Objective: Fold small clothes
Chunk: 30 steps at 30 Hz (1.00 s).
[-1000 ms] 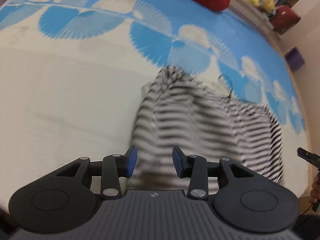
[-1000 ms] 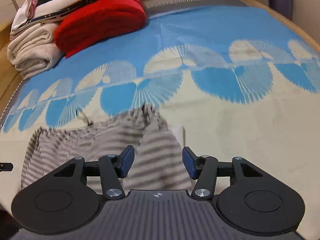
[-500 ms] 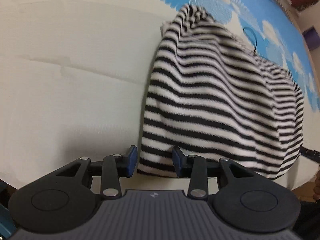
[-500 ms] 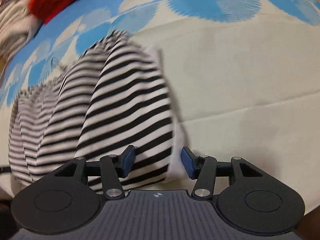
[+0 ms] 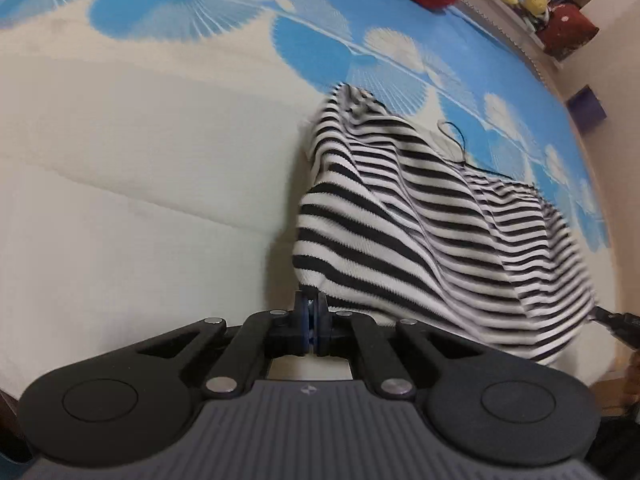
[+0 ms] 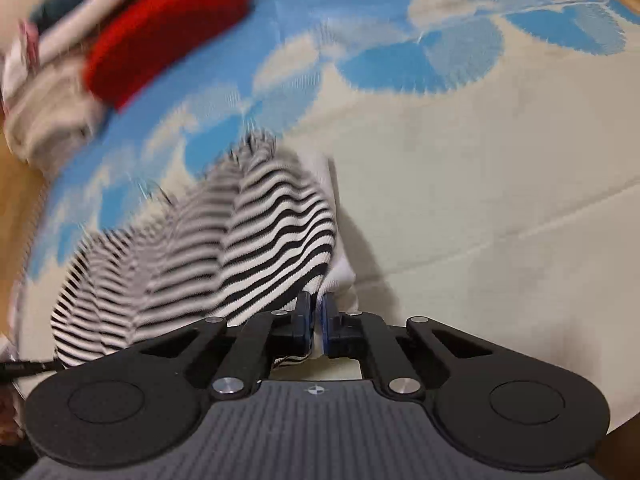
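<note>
Black-and-white striped garment on the bed — left hand-held gripper and right hand-held gripper pinched tight on its near corners. Cloth runs away toward far side; neither nearer.

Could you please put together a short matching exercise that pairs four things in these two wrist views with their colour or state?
Things:
1. striped garment
2. folded blanket at the far edge
3. left tool
4. bed cover

Colour or state:
a. red
b. cream with blue fan shapes
c. black and white, pinched at two near corners
d. closed on cloth

Pairs: 1-c, 2-a, 3-d, 4-b. The right tool is closed on the garment's other corner.
</note>
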{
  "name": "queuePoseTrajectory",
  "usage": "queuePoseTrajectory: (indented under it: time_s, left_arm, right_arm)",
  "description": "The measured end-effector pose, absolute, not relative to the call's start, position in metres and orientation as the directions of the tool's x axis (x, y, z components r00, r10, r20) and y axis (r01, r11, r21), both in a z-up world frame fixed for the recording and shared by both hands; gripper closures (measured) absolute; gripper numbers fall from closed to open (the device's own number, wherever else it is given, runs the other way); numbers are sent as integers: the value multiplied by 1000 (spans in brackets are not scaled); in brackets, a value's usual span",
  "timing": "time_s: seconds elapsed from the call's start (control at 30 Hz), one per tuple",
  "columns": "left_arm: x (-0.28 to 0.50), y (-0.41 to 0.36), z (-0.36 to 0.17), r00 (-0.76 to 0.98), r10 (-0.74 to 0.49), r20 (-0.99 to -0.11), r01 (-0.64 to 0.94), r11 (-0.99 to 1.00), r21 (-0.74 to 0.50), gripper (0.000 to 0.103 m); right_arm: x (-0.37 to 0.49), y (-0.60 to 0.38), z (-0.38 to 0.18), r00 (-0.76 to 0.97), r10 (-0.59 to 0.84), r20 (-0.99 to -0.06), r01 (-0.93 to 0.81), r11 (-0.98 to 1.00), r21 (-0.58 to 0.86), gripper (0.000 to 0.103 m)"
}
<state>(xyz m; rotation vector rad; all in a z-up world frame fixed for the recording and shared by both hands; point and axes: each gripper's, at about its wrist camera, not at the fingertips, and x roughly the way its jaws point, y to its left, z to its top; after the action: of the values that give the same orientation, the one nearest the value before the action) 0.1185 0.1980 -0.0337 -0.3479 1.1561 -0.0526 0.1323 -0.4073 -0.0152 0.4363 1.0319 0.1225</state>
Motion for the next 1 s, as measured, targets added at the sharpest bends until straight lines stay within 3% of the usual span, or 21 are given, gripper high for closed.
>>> queuePoseTrajectory:
  time_s: [0.07,0.17,0.3,0.47,0.57,0.83,0.9,1.0]
  left_arm:
    - [116,196,-49,314,-143,-939,-141,971,-194,102]
    - [115,179,-70,197,-113,-974,-50,991,-125,102]
    - [118,163,-66,204,-63,-977,-12,998,-66,101]
    - [124,170,-31,400,-124,-908,-72,984,-166,82]
    - [131,147,-27,437,-181,-881,-29,976,-214,82]
    - [157,89,-38,455,-175,-873,88,984,-152,81]
    - [164,80,-36,485,-171,-858,81,985,-151,78]
    - [177,66,-36,520,-153,-841,42,987,-154,74]
  right_arm:
    - [130,-414,-17,500,261,-826,134,919,372,99]
    - [132,-409,-47,345,177,-922,154,958,242,99]
    - [137,-393,-59,291,111,-950,119,981,151,98]
    - [137,-382,-32,438,99,-894,113,980,164,92]
    - [138,-372,-19,526,125,-841,65,980,186,74]
    - [161,-346,-49,489,78,-869,15,995,97,69]
    - [164,-343,-52,481,87,-872,-4,995,97,103]
    - [171,-343,-57,501,2,-865,36,999,23,103]
